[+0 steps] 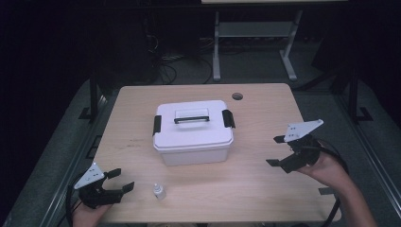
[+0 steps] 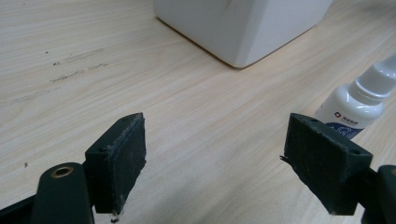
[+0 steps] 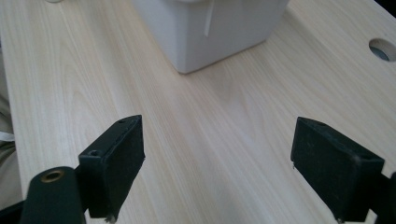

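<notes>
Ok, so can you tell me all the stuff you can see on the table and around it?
Box: one, white, lid shut with black latches and a handle, middle of the table.
Little bottle: one, white, standing in front of the box near the front edge.
Table: one, light wood, with a round hole at the far right.
Metal frame: one, grey, on the floor behind the table.
Left tongs: one, black, open, front left corner, beside the bottle.
Right tongs: one, black, open, right side of the table.
</notes>
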`<action>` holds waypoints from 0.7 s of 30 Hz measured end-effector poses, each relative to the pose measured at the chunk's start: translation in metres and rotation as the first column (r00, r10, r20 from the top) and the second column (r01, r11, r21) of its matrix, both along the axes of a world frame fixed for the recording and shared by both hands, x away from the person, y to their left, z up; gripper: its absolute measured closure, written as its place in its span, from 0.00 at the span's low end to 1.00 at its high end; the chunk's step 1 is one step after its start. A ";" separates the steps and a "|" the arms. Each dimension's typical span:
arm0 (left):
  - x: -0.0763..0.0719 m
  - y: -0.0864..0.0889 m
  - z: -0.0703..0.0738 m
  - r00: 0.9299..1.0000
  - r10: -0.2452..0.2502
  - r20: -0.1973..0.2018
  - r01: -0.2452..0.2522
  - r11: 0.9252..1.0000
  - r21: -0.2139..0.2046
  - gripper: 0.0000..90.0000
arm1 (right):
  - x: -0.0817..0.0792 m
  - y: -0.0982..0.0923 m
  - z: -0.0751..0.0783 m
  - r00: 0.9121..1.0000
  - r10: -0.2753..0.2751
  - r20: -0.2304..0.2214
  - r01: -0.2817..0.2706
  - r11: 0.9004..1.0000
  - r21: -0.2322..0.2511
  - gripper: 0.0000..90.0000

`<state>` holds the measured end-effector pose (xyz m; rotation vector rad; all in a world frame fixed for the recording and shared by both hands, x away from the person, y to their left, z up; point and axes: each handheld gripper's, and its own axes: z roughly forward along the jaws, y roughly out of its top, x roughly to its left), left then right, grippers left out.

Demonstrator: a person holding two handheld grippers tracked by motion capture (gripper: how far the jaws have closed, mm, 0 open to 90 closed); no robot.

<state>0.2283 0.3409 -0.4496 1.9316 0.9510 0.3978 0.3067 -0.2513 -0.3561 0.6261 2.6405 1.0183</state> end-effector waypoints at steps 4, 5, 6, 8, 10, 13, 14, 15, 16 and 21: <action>0.001 0.000 0.000 1.000 -0.005 0.001 0.005 1.000 0.002 0.23 | 0.008 0.008 0.012 0.999 0.034 -0.004 -0.034 0.999 -0.020 0.19; 0.001 0.000 0.000 1.000 -0.005 0.001 0.005 1.000 0.002 0.23 | 0.008 0.008 0.012 0.999 0.034 -0.004 -0.034 0.999 -0.020 0.19; 0.001 -0.001 -0.001 1.000 -0.005 -0.004 0.005 1.000 0.006 0.23 | 0.011 0.010 0.016 0.999 0.043 -0.006 -0.043 0.999 -0.026 0.19; 0.001 -0.001 -0.001 1.000 -0.006 -0.005 0.006 1.000 0.009 0.23 | 0.013 0.012 0.017 0.999 0.049 -0.006 -0.049 0.998 -0.029 0.19; 0.001 -0.001 -0.001 1.000 -0.007 -0.007 0.007 1.000 0.010 0.23 | 0.017 0.015 0.023 0.998 0.059 -0.009 -0.059 0.998 -0.027 0.19; 0.002 0.000 -0.002 1.000 -0.009 -0.008 0.009 1.000 0.011 0.23 | 0.020 0.019 0.028 0.998 0.069 -0.009 -0.069 0.997 -0.034 0.19; 0.002 -0.001 -0.002 1.000 -0.009 -0.011 0.009 1.000 0.012 0.23 | 0.021 0.021 0.030 0.997 0.075 -0.006 -0.075 0.997 -0.033 0.19; 0.002 -0.001 -0.002 1.000 -0.009 -0.011 0.009 1.000 0.012 0.23 | 0.021 0.021 0.030 0.997 0.075 -0.006 -0.075 0.997 -0.033 0.19; 0.002 -0.001 -0.002 1.000 -0.009 -0.015 0.010 1.000 0.017 0.23 | 0.022 0.022 0.032 0.997 0.076 -0.010 -0.077 0.996 -0.034 0.19; 0.003 -0.002 -0.002 1.000 -0.011 -0.012 0.011 1.000 0.010 0.23 | 0.029 0.032 0.045 0.995 0.100 -0.001 -0.100 0.994 -0.047 0.19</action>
